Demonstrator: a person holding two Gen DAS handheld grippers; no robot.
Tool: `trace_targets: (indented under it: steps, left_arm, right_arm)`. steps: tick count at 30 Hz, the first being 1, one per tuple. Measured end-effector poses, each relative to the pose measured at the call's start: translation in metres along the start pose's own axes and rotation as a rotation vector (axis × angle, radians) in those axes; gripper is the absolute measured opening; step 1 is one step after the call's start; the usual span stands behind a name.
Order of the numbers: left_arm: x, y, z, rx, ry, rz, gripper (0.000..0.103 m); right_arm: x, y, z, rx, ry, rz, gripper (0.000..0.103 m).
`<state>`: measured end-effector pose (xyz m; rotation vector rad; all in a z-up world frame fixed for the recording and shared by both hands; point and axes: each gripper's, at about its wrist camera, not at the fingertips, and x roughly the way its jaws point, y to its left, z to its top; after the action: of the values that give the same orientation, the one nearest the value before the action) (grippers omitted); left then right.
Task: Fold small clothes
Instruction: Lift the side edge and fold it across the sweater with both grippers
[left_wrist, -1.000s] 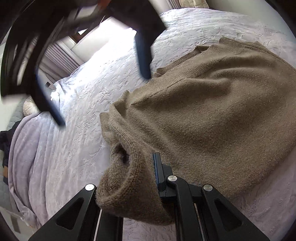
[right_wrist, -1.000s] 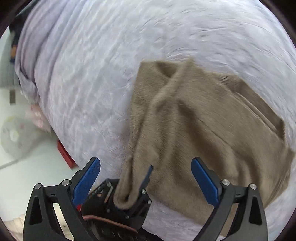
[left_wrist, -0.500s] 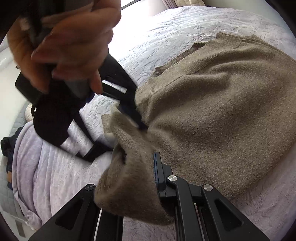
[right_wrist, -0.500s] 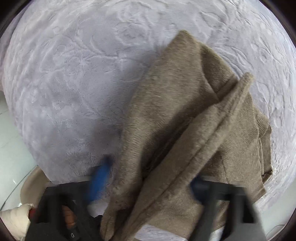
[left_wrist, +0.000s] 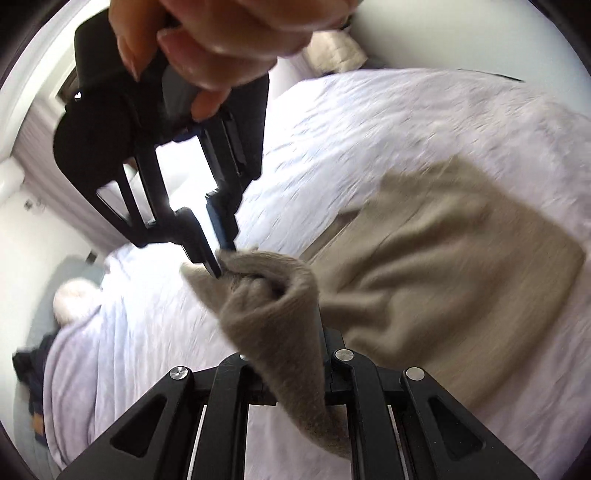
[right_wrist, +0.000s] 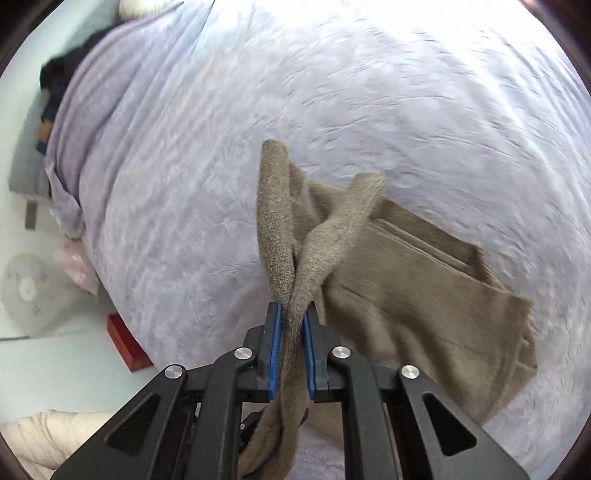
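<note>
Handling: sweater (right_wrist: 413, 295), soft, light, limp knit; best pinched at an edge or corner.
Right gripper (right_wrist: 292, 325): clamped on a bunched edge, rest trailing ahead onto the bed (right_wrist: 184, 147).
Left gripper (left_wrist: 284, 350): clamped on another fold.
Change: right gripper was empty and spread; now pinching.

Lavender bedspread (right_wrist: 332, 92) over bed, pale floor (right_wrist: 55, 354).
</note>
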<state>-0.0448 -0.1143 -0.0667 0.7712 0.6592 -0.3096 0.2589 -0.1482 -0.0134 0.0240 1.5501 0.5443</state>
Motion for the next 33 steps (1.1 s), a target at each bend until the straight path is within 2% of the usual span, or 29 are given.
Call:
trace_targets:
  steps: [4,6,8,11,12,13,15,20,23,26,27,29,30,31,33]
  left_arm:
    - [-0.006,-0.042,0.029,0.085,-0.039,-0.049,0.011]
    - [-0.007,-0.059,0.043,0.123,-0.051,-0.084,0.011]
    - [-0.003,-0.075,0.045,0.126,-0.02,-0.108,0.011]
    - [0.01,-0.087,0.036,0.149,0.037,-0.104,0.011]
    - [0.013,-0.09,0.033,0.158,0.05,-0.102,0.011]
    - [0.015,-0.091,0.03,0.163,0.061,-0.1,0.011]
    - [0.017,-0.091,0.025,0.17,0.067,-0.092,0.011]
    - [0.01,-0.081,0.018,0.136,0.06,-0.091,0.011]
    - [0.003,-0.069,0.017,0.107,0.038,-0.104,0.011]
    - [0.003,-0.064,0.013,0.103,0.032,-0.113,0.011]
    - [0.004,-0.064,0.012,0.105,0.033,-0.114,0.011]
    - [0.005,-0.064,0.009,0.107,0.038,-0.117,0.011]
    - [0.007,-0.064,0.008,0.106,0.045,-0.115,0.011]
    - [0.009,-0.062,0.008,0.1,0.055,-0.122,0.011]
    - [0.008,-0.055,0.01,0.076,0.052,-0.152,0.011]
  right_arm:
    - [-0.035,-0.047,-0.035,0.093,-0.083,0.031,0.009]
    - [-0.034,-0.073,-0.058,0.138,-0.084,0.103,0.009]
    - [-0.024,-0.099,-0.076,0.184,-0.054,0.165,0.01]
    - [0.0,-0.126,-0.096,0.267,-0.066,0.184,0.014]
    - [0.005,-0.134,-0.101,0.297,-0.084,0.209,0.024]
    - [0.009,-0.145,-0.105,0.33,-0.102,0.248,0.05]
    - [0.022,-0.164,-0.112,0.391,-0.125,0.326,0.081]
    - [0.057,-0.176,-0.105,0.405,-0.131,0.467,0.081]
    - [0.078,-0.17,-0.089,0.371,-0.107,0.454,0.081]
    - [0.096,-0.158,-0.073,0.374,-0.098,0.512,0.079]
    - [0.095,-0.155,-0.067,0.372,-0.111,0.532,0.073]
    - [0.099,-0.144,-0.054,0.355,-0.124,0.537,0.051]
    - [0.103,-0.137,-0.047,0.337,-0.11,0.499,0.021]
    - [0.104,-0.131,-0.041,0.312,-0.091,0.443,0.012]
    - [0.099,-0.111,-0.034,0.232,-0.094,0.319,0.012]
